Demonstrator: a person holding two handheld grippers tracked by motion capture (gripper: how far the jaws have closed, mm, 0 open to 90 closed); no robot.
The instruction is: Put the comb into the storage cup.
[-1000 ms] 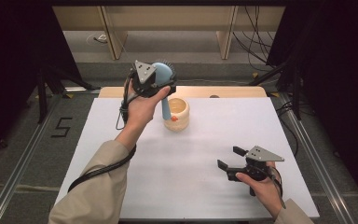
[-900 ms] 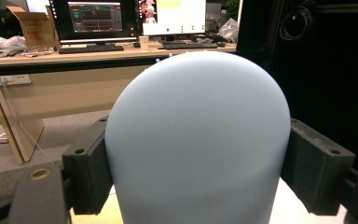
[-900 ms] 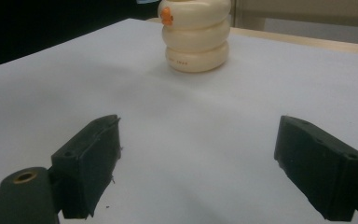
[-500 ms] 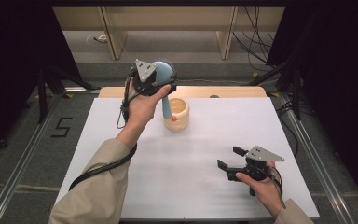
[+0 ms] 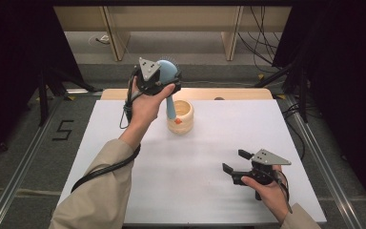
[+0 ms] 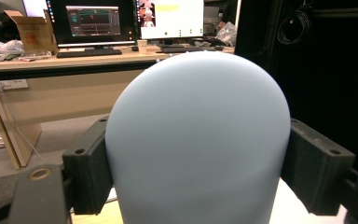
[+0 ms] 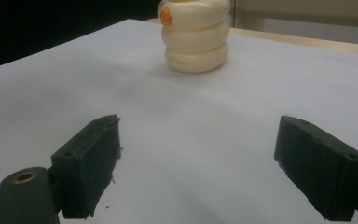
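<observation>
1. High view: I see my left gripper (image 5: 164, 76) raised over the table's far edge, clamped on a light-blue brush (image 5: 168, 71). The brush handle slants down to the cream ribbed cup (image 5: 180, 117); I cannot tell whether its tip sits inside. My right gripper (image 5: 236, 162) hovers low at the near right, jaws apart, holding nothing.
2. Left gripper view: both jaws press the brush's rounded blue head (image 6: 198, 140), which hides the table.
3. Right gripper view: jaws wide apart over the white table (image 7: 191, 121); the cup (image 7: 196, 39), top cut off, stands well ahead.

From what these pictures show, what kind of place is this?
Probably a lab or office set up for recording: a white table behind dark curtains, a desk with computer monitors, and loose cables on the floor.
</observation>
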